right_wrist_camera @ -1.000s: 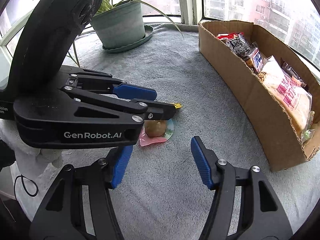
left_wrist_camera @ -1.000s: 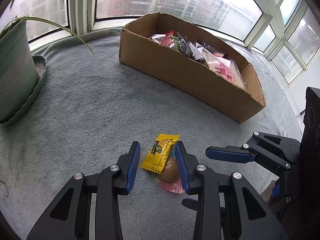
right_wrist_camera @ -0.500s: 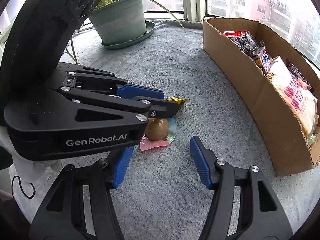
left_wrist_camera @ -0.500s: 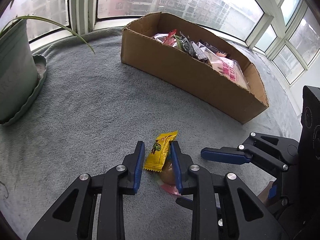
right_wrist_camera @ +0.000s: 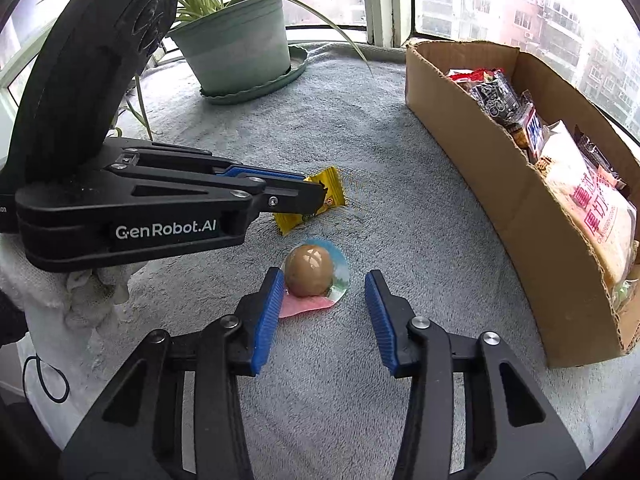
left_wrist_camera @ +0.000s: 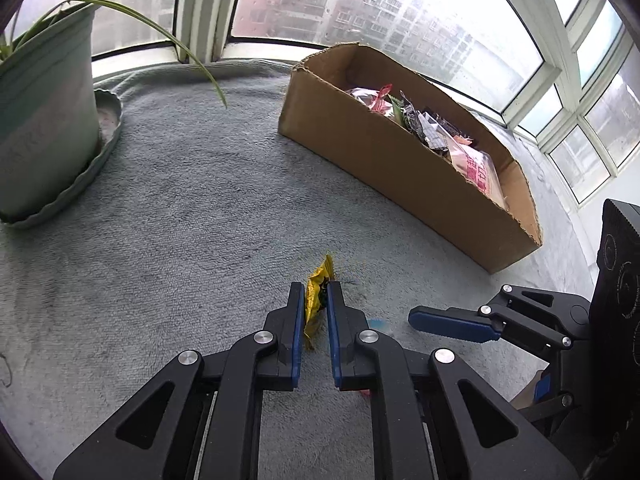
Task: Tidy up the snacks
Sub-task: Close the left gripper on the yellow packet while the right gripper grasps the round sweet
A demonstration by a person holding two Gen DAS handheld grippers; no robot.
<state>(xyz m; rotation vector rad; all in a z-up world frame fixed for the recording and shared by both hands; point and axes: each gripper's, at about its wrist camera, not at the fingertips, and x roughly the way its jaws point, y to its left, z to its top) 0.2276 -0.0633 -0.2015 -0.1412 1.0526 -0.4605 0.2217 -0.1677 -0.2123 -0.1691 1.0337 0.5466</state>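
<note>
Grey carpet point(left_wrist_camera: 180, 208) covers a sill ringed by windows with apartment blocks outside, and a green plant pot point(right_wrist_camera: 236, 44) stands in its saucer at the upper left of both views, well apart from the work. Along the right side of each frame runs a long cardboard box point(left_wrist_camera: 400, 172), its front wall cut low, likely so packets drop in easily; it already holds several snack packets, so it reads as the collection point.

Low in the centre of the left wrist view, the left gripper point(left_wrist_camera: 316, 308) has its jaws narrowed onto a yellow candy wrapper point(left_wrist_camera: 316, 296), which stands on edge between the blue pads, pinched by its flat faces. That hold suits a thin crinkly packet, though 1 end hangs free and could slip.

Bottom centre of the right wrist view, the right gripper point(right_wrist_camera: 320, 300) is spread wide, with nothing between its jaws, around a brown egg-shaped snack point(right_wrist_camera: 309, 270) in clear wrap with a pink tail, lying on the carpet; its left pad sits just beside it, seemingly lined up for a grasp.

Readable writing: "GenRobot.AI" on the left gripper's body, and red Chinese characters plus small English text, too small to read, on a large packet point(right_wrist_camera: 592, 204) in the box
</note>
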